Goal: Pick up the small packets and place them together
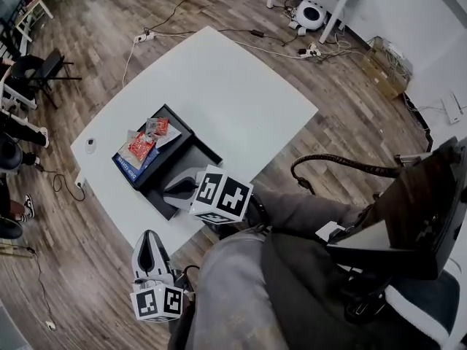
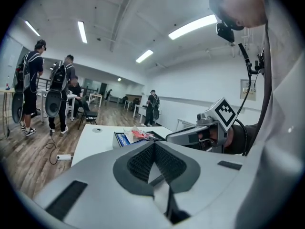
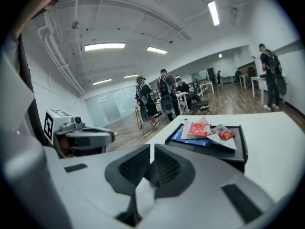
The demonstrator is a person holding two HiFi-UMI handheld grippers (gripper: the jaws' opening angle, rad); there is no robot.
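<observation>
- Two small red packets, a larger red packet [image 1: 140, 146] and a smaller red packet [image 1: 157, 127], lie just beside each other on a pale paper sheet [image 1: 170, 138].
- The sheet lies over a blue booklet [image 1: 137, 169] in a black tray [image 1: 194, 141].
- The tray sits on the white table [image 1: 241, 93], close to the edge between its left corner and its near corner.
- A small round grey object [image 1: 90, 144] sits by the table's left corner, apart from the tray.
- The right gripper [image 1: 175, 188] is at the table's near edge, tips at the tray's near end. Its jaws are drawn together with only a thin slit between the pads and nothing between them. It is not touching the packets.
- The right gripper view looks across the tray rim [image 3: 242, 146] at both packets, which lie ahead of the jaws and well clear of them.
- The left gripper [image 1: 149, 240] hangs off the table past the near corner, over the wood floor [image 1: 87, 268]. Its jaws are closed tip to tip and empty.
- The left gripper view shows the right gripper off to one side, held in a dark sleeve [image 2: 250, 137], with the packets far ahead on the tray.
- People with backpacks [image 2: 28, 87] stand on the floor beyond the table — well away from it.
- Cables and a power strip [image 1: 142, 38] lie on the floor past the table's far corner.
</observation>
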